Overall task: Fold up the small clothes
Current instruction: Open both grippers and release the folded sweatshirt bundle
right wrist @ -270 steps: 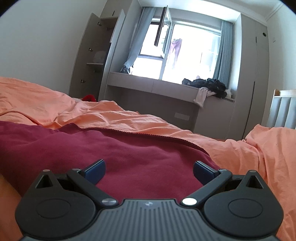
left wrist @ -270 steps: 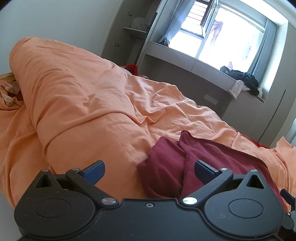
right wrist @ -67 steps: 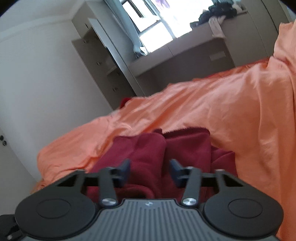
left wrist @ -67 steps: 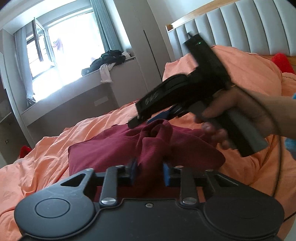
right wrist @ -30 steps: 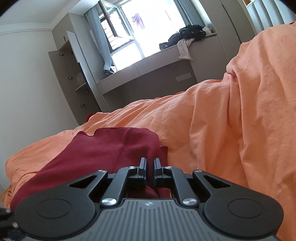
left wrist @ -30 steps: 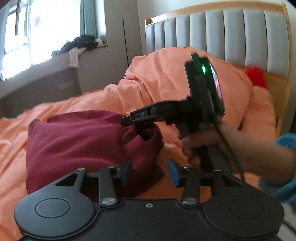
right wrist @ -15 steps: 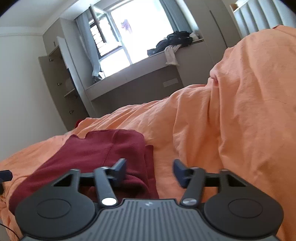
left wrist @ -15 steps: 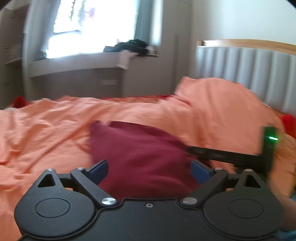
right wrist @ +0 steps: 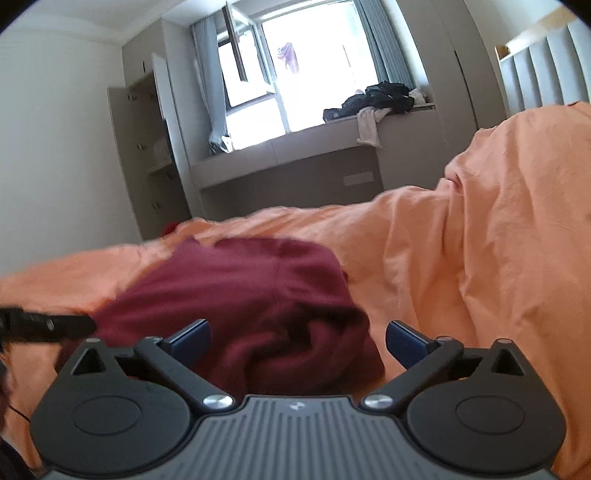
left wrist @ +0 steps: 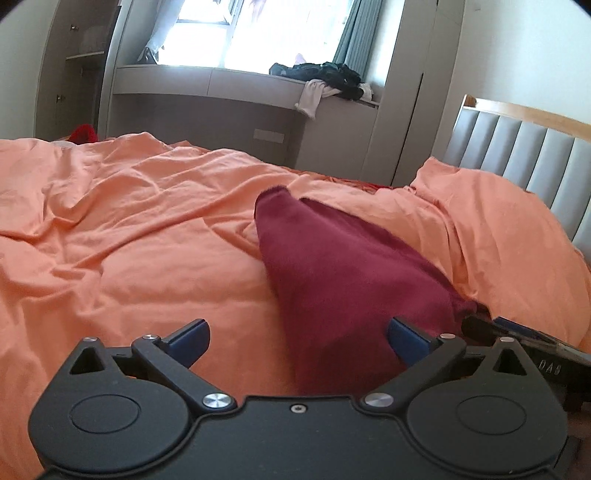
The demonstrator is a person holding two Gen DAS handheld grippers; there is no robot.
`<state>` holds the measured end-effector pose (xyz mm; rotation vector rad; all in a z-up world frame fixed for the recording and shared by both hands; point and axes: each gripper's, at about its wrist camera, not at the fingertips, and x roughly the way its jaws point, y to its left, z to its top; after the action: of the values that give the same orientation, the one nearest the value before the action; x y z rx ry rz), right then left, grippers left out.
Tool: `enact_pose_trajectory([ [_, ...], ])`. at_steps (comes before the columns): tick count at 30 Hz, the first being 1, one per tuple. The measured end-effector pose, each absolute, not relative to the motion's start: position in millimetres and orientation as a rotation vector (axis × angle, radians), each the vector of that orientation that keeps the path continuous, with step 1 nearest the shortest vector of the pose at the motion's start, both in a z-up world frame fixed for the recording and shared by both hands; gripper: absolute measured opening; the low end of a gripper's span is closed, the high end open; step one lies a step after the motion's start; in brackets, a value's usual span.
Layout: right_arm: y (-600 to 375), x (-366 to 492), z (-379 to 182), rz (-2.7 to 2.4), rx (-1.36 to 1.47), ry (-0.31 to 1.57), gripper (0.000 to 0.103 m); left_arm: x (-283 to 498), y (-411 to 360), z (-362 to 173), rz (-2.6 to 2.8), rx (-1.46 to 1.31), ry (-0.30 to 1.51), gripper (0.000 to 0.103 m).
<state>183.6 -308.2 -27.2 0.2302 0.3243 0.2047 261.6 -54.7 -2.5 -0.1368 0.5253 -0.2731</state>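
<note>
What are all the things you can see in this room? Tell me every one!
garment: one, dark red, folded on the duvet, in front of both grippers
duvet: one, orange, rumpled, covers the bed
headboard: one, grey padded with a wooden top, right of the bed
window: one, bright, one pane swung open
curtains: grey-blue, beside the window
ledge: one, grey, under the window
clothes pile: dark and white, on the ledge
wardrobe: grey, door open, left of the window
left gripper: black, blue pads, jaws opening, holds nothing
right gripper: black, blue pads, jaws opening, holds nothing
</note>
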Motion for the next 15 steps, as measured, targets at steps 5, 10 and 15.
enact_pose_trajectory([
  [5, -301.5, 173.6, -54.5, 0.154, 0.227, 0.330, 0.103, 257.9, -50.9, -17.2, -0.288, -0.130, 0.541, 0.102],
  [10, -307.9, 165.3, -67.1, 0.144, 0.324, 0.314, 0.103, 254.2, -49.4, -22.4, -0.295, -0.129, 0.540, 0.102],
  [15, -314.7, 159.9, -54.3, 0.134, 0.321, 0.256, 0.103, 254.2, -48.6, -23.4, -0.289, -0.140, 0.536, 0.103],
])
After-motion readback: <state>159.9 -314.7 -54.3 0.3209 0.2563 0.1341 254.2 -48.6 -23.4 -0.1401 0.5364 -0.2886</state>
